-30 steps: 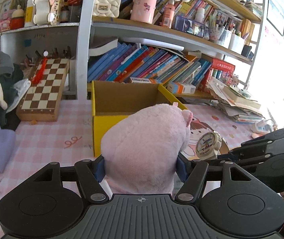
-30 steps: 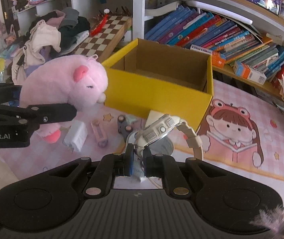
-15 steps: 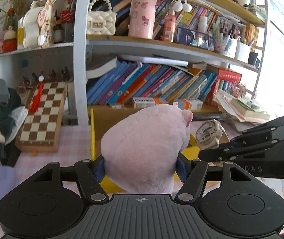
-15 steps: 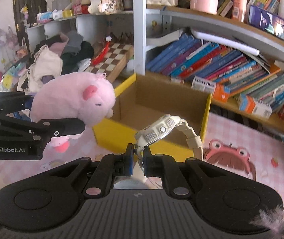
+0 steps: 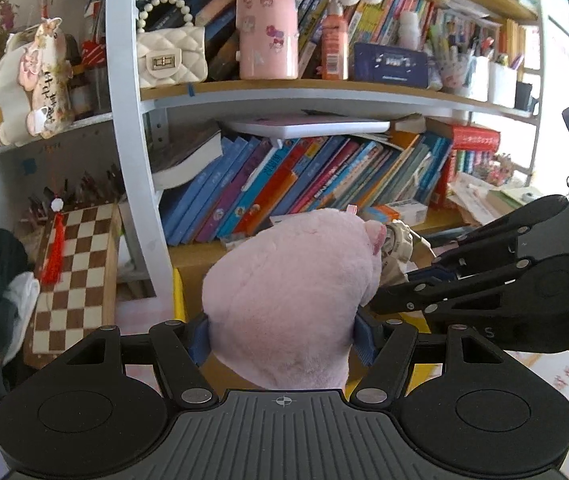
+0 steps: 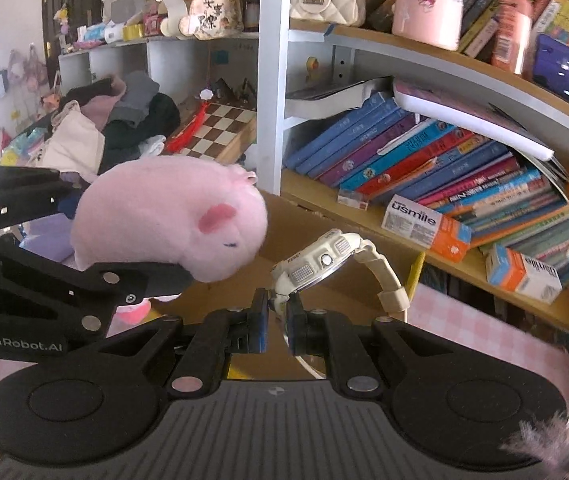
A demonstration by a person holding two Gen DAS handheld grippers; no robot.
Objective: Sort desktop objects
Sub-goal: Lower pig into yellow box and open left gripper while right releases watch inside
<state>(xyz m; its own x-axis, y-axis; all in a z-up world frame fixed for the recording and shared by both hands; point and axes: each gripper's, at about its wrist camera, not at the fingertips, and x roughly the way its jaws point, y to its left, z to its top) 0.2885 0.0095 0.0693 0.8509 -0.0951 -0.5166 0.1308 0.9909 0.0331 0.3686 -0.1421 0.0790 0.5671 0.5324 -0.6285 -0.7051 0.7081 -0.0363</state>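
Note:
My left gripper (image 5: 282,340) is shut on a pink plush pig (image 5: 288,292) and holds it in the air over the yellow cardboard box (image 5: 179,294). The pig also shows in the right wrist view (image 6: 172,220), clamped by the left gripper (image 6: 156,276). My right gripper (image 6: 276,320) is shut on the strap of a cream digital watch (image 6: 316,260) and holds it over the box's brown inside (image 6: 364,280). In the left wrist view the watch (image 5: 398,240) peeks out right of the pig, at the tips of the right gripper (image 5: 380,300).
A bookshelf with leaning books (image 6: 444,168) stands right behind the box. A white shelf post (image 5: 140,200) rises left of it. A chessboard (image 5: 76,280) and a pile of clothes (image 6: 104,128) lie to the left. The desk has a pink checked cloth (image 6: 464,328).
Both grippers have risen and moved forward toward the shelf with the pig and the watch. The box has dropped low in both views. The grippers now stand closer together.

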